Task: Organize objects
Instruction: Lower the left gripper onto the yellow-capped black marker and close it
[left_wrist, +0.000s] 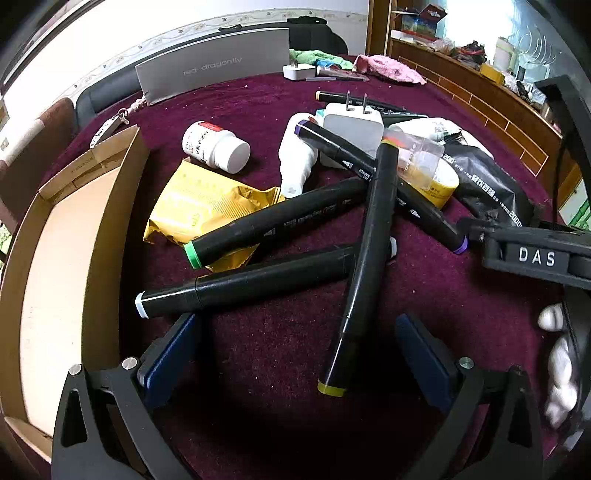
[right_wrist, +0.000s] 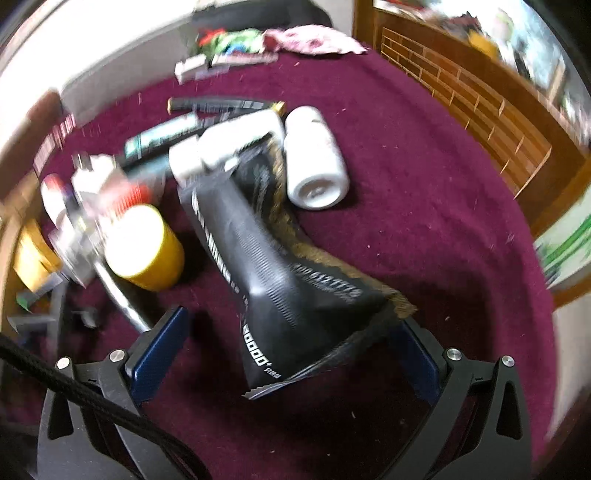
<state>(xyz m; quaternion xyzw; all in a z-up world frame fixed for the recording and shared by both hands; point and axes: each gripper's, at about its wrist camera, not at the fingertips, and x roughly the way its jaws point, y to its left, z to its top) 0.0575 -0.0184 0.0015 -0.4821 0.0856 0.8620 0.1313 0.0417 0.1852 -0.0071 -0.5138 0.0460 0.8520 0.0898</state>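
Pouch (right_wrist: 291, 295) between right claw (right_wrist: 291, 350) fingers

Left gripper (left_wrist: 295, 354) and right gripper (right_wrist: 288, 343): black angular frames with triangular cutouts, silver screws, navy-blue finger pads (one black braided cable (right_wrist: 66, 384) crosses the right).

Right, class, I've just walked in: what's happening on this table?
A person with two handheld grippers is sorting clutter on a maroon cloth. The left gripper is open, its fingers either side of a yellow-capped black marker from a crossed pile, beside an open cardboard box. The right gripper is open around the end of a black packet. Neither has gripped anything yet.
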